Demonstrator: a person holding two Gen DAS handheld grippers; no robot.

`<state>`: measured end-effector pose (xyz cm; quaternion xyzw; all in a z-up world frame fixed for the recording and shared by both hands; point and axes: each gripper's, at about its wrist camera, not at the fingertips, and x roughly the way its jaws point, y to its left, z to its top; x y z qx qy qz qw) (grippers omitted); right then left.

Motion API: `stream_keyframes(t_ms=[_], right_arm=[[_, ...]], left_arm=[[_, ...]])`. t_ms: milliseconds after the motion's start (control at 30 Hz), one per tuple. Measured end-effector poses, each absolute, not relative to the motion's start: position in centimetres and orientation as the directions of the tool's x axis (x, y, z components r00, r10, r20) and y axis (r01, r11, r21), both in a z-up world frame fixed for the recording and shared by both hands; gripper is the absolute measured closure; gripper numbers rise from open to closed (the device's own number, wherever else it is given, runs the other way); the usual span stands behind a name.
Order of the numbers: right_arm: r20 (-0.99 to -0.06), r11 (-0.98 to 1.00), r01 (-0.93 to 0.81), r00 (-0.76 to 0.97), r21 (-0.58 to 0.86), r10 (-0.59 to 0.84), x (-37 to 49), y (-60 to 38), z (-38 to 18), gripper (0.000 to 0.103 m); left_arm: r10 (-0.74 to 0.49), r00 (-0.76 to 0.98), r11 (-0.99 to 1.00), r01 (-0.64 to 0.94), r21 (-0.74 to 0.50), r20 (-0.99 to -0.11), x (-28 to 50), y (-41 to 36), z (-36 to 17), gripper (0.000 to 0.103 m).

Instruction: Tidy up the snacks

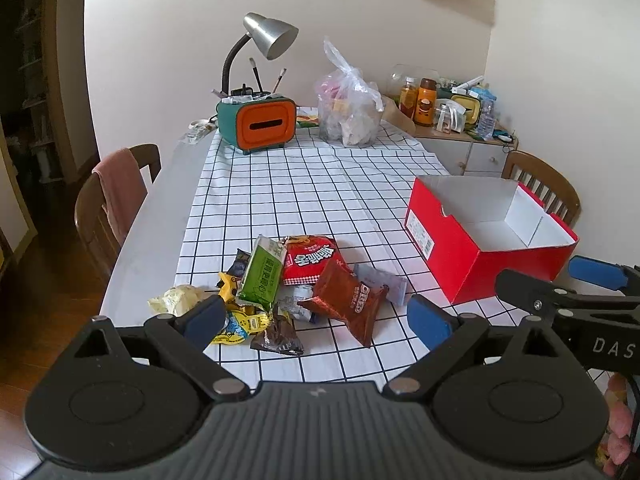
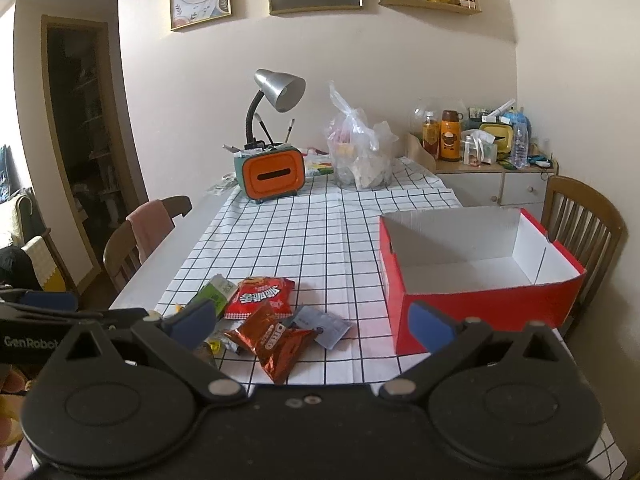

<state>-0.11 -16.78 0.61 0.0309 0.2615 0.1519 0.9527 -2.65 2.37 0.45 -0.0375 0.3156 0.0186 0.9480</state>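
My left claw (image 1: 316, 318) is spread wide above the near edge of the surface (image 1: 160, 216), gripping nothing — the snacks (image 1: 304, 284) lie heaped on the checked cloth (image 1: 304, 184) just ahead of it. My right claw (image 2: 312, 322) is spread too and also bare, with the red box (image 2: 480, 280) open-topped to its right, near the heap but apart from it.

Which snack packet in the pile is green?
The green packet, lying tilted at the pile's left-back beside the red bag. The other packets around it are red, brown, yellow or grey.
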Motion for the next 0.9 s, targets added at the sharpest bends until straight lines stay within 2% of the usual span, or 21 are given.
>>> stream_keyframes(t_ms=[900], right_arm=[[-0.484, 0.951, -0.283, 0.819, 0.127, 0.309, -0.68, -16.24, 0.59, 0.000]], left_arm=[[0.007, 0.800, 0.997, -0.049, -0.053, -0.600, -2.75, 2.95, 0.45, 0.005]])
